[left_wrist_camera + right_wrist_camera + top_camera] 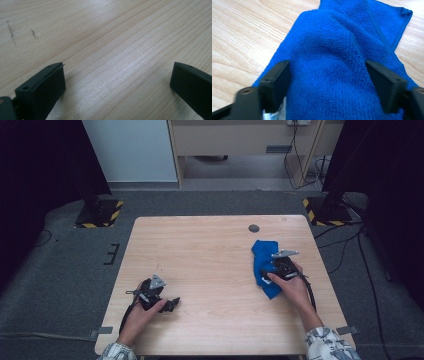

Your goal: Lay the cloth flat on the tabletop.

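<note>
A blue microfibre cloth [261,254] lies crumpled on the right side of the wooden table [210,250]. My right gripper [269,272] sits on top of it, held by a hand. In the right gripper view a raised hump of the cloth [332,57] fills the gap of the right gripper [327,75] and touches both pads. My left gripper [170,305] rests near the table's front left corner in the other hand. Its jaws stand wide apart, with the left gripper [117,82] holding nothing over bare wood.
A small dark round hole [254,228] marks the table top behind the cloth. Two stand bases with yellow-black tape sit on the floor at the back left [99,212] and back right [325,210]. A white tag [270,116] peeks from under the cloth.
</note>
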Motion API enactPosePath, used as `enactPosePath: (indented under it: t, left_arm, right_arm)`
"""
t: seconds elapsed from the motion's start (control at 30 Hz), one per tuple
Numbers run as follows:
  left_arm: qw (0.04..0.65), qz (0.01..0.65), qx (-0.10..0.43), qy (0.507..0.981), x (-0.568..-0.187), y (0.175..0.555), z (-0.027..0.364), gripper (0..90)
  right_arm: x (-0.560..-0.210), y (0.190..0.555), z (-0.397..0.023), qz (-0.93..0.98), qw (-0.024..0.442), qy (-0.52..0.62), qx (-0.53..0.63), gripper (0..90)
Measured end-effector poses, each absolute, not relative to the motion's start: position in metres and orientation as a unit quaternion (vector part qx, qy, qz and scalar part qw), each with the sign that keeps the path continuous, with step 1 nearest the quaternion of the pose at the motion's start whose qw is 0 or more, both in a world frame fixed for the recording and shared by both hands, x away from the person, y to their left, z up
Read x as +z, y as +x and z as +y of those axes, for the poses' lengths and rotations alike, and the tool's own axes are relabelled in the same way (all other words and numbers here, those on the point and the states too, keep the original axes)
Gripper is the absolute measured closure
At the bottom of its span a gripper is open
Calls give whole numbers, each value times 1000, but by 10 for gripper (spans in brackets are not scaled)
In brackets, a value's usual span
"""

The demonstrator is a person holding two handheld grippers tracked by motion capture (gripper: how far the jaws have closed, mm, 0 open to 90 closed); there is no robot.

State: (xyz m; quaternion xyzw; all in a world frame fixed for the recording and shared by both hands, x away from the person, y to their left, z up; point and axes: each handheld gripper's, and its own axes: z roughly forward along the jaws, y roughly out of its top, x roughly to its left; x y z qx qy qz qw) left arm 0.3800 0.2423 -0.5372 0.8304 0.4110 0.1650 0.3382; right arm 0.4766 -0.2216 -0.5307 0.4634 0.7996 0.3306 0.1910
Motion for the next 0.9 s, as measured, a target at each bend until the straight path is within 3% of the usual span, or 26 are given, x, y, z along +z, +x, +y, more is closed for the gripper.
enactPosePath:
  t: [0.03, 0.07, 0.1, 0.17, 0.2, 0.23, 0.27, 0.33, 0.63, 0.9]
  left_arm:
    - [338, 411, 165, 830, -537, 380, 242, 0]
    - [338, 411, 165, 830, -537, 380, 242, 0]
    - [338, 411, 165, 830, -537, 380, 242, 0]
    - [338, 411, 166, 830, -537, 379, 242, 0]
    - [338, 412, 165, 830, -537, 379, 242, 0]
    - [338, 412, 166, 830, -537, 379, 242, 0]
    - [338, 412, 165, 830, -537, 379, 242, 0]
    - [339, 412, 165, 830, -537, 379, 242, 0]
    - [337, 410, 165, 831, -537, 381, 242, 0]
    - [337, 410, 165, 831, -537, 380, 242, 0]
  right_arm:
    - [-531, 477, -222, 800, 191, 463, 331, 293]
    - [-530, 476, -223, 800, 194, 459, 334, 392]
    - [-530, 476, -223, 800, 194, 459, 334, 392]
    - [-530, 474, -224, 798, 198, 456, 340, 511]
    - [-531, 472, -226, 796, 202, 454, 347, 615]
    - [-531, 472, -226, 796, 202, 454, 347, 615]
    - [-531, 471, -228, 794, 199, 455, 352, 690]
    - [-529, 470, -230, 787, 188, 463, 361, 732]
    - [-501, 455, -227, 766, 182, 447, 424, 755]
    - [-466, 427, -197, 772, 180, 395, 465, 755]
